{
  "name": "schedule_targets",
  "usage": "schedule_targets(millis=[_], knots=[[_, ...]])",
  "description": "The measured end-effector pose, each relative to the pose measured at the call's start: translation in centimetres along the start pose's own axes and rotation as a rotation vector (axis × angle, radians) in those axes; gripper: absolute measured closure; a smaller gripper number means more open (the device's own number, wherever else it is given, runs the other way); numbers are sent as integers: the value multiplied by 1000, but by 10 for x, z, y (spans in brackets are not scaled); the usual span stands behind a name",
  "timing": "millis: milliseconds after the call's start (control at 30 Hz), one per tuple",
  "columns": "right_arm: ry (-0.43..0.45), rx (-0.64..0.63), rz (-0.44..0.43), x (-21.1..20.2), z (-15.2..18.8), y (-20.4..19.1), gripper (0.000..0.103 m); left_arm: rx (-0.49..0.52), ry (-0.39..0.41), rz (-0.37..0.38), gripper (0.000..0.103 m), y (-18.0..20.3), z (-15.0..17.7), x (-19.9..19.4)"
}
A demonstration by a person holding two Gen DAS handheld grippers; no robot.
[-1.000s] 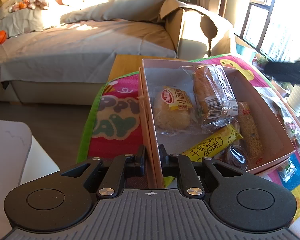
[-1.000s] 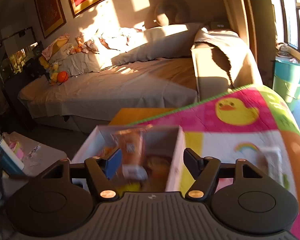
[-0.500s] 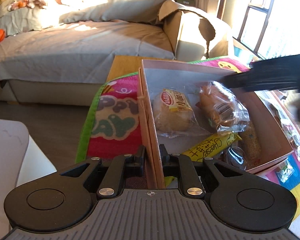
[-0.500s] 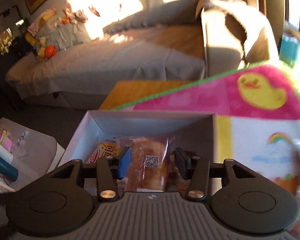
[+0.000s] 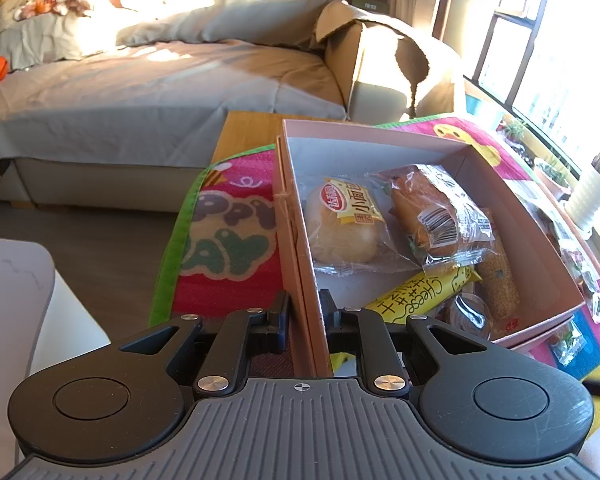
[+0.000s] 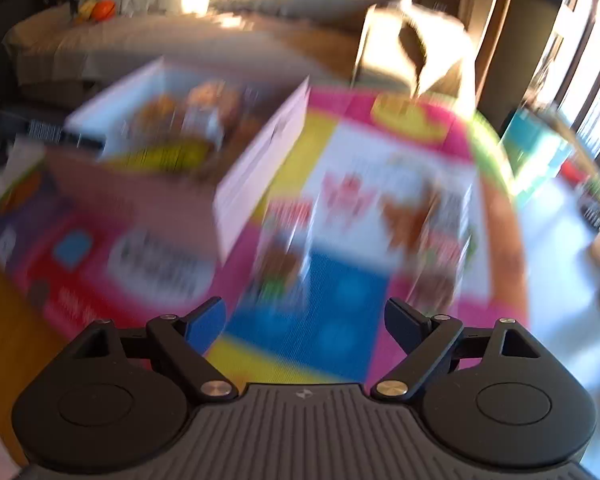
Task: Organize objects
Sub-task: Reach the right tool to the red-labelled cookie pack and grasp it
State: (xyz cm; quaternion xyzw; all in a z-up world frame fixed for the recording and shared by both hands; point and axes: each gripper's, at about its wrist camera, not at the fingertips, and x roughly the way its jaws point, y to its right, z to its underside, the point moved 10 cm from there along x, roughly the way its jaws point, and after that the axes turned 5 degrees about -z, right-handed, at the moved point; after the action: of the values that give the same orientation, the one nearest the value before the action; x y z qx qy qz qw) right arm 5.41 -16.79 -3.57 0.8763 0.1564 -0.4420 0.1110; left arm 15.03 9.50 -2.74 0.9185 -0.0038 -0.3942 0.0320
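The left gripper (image 5: 305, 312) is clamped on the near left wall of the pink box (image 5: 380, 142), whose long axis runs away toward the sofa (image 5: 140, 92). Inside lie a round bun (image 5: 342, 232) and wrapped bread (image 5: 432, 216). The right gripper (image 6: 305, 320), fingers wide apart, hovers over the play mat (image 6: 340, 288), right of the box; that view is blurred.

R gripper (image 6: 304, 318) jaws wide, above blurred mat (image 6: 340, 280).

Left gripper (image 5: 305, 312) jaws clamped; right gripper (image 6: 305, 320) jaws spread.
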Motion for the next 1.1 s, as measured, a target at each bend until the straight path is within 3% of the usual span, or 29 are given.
schedule_targets(millis=[233, 333, 367, 400, 433, 667, 767, 933, 1033, 1100], knots=[[38, 32, -27, 27, -10, 1, 16, -1, -4, -10, 86, 2, 0, 0], [37, 74, -61, 30, -14, 5, 37, -3, -6, -14, 86, 2, 0, 0], [35, 89, -73, 29, -14, 5, 51, -3, -6, -17, 86, 3, 0, -1], [34, 98, -64, 26, -14, 6, 58, -3, -7, -19, 87, 3, 0, 0], [33, 103, -47, 25, -12, 9, 58, -4, -7, -21, 87, 3, 0, 0], [17, 256, 26, 10, 14, 38, 58, -9, -3, -21, 87, 3, 0, -1], [8, 289, -6, 3, 21, 26, 58, -11, 2, -22, 87, 3, 0, -1], [21, 220, -86, -3, 19, -16, 54, -13, 3, -20, 87, 3, 1, -2], [46, 163, -58, -6, 11, -26, 38, -12, 2, -16, 86, 2, 1, -2], [89, 128, 9, -11, 3, -20, 17, -14, 2, -14, 86, 2, 1, -2]])
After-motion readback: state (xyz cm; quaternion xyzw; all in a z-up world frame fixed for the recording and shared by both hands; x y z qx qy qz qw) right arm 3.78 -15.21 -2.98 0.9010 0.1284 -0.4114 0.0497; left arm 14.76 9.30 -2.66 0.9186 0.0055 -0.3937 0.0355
